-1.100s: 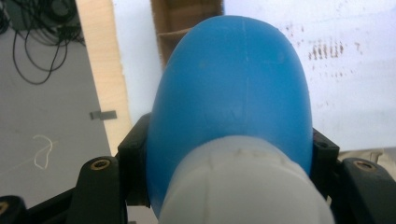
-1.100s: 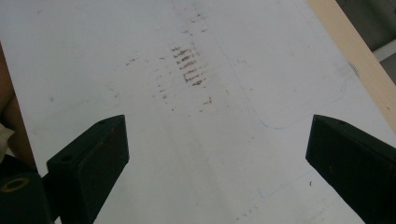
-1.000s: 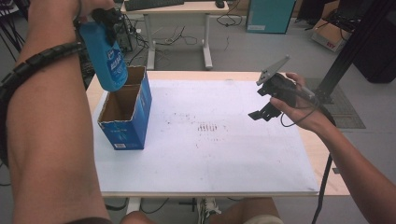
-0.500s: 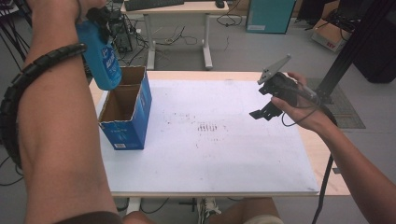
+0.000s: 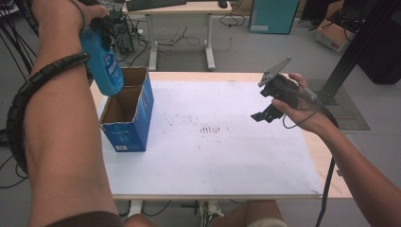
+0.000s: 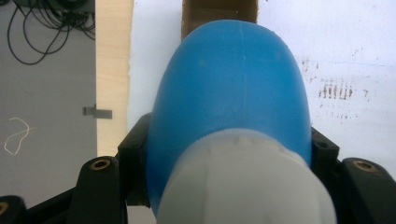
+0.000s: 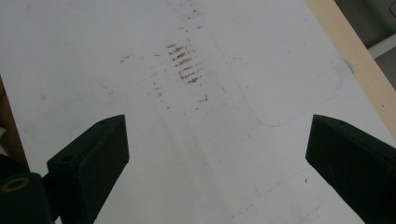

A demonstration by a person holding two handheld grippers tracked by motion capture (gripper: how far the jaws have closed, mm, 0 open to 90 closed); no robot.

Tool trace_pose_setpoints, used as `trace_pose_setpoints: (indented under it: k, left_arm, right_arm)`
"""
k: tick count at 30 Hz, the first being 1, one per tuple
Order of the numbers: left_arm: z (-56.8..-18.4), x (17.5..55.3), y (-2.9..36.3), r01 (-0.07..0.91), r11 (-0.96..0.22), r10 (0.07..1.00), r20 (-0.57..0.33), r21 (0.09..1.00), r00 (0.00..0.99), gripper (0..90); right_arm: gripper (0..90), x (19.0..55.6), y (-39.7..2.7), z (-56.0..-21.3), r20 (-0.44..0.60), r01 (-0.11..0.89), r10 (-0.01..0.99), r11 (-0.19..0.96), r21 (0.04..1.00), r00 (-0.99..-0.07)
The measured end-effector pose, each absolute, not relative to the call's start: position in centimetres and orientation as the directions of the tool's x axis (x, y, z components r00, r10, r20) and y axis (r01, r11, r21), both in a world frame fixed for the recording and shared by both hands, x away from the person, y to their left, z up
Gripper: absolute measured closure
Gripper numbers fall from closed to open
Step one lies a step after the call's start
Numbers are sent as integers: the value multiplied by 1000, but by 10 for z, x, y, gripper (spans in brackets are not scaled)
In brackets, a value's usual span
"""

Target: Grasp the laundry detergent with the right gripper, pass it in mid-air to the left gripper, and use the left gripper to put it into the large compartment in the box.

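The left hand-held gripper [image 5: 106,23] was clamped on a blue plastic bottle [image 5: 102,64], hanging over the open cardboard box [image 5: 126,113] at the counter's [image 5: 213,161] left. Best lowered straight, bottom first, clearing the rim. The right hand-held gripper [image 5: 265,101] stood apart, empty.

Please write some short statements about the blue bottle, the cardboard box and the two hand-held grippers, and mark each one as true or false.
1. The left hand-held gripper is closed on the blue bottle. True.
2. The blue bottle lies flat on the white table sheet. False: it hangs in the air above the box's far left corner.
3. The cardboard box is open at the top. True.
4. The right hand-held gripper holds a second bottle. False: its jaws stand apart with nothing between them.
5. The cardboard box stands near the right edge of the table. False: it stands near the left edge.
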State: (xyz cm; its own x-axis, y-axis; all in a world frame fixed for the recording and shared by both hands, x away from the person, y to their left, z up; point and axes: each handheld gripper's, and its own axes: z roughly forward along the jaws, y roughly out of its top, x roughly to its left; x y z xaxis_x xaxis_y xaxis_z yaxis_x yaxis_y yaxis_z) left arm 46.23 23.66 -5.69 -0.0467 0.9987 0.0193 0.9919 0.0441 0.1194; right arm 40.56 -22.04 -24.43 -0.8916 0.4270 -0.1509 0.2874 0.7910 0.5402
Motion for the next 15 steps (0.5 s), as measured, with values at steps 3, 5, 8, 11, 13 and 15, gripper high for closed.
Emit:
trace_pose_setpoints:
  k: [3, 5, 8, 11, 13, 15]
  left_arm:
    - [-62, 463, 237, 992, 47, 999, 13, 120, -49, 372]
    - [-66, 463, 237, 992, 49, 999, 11, 120, -50, 373]
    - [-72, 464, 237, 992, 45, 999, 10, 120, -46, 373]
    - [-78, 465, 238, 993, 37, 999, 11, 111, -39, 372]
    - [-84, 465, 238, 992, 45, 999, 7, 117, -46, 373]
    - [-88, 465, 239, 992, 49, 999, 6, 120, -50, 373]
  right_arm:
    - [61, 405, -220, -244, -153, 291, 434, 786, 545, -888]
    - [61, 405, -219, -244, -156, 288, 433, 787, 545, -888]
    - [61, 404, -219, -244, -159, 283, 426, 792, 541, -890]
    - [61, 404, -219, -244, -158, 287, 429, 792, 539, -889]
    - [62, 403, -219, -244, -160, 289, 433, 790, 541, -887]
    - [62, 403, -219, -244, -158, 295, 441, 785, 544, -884]
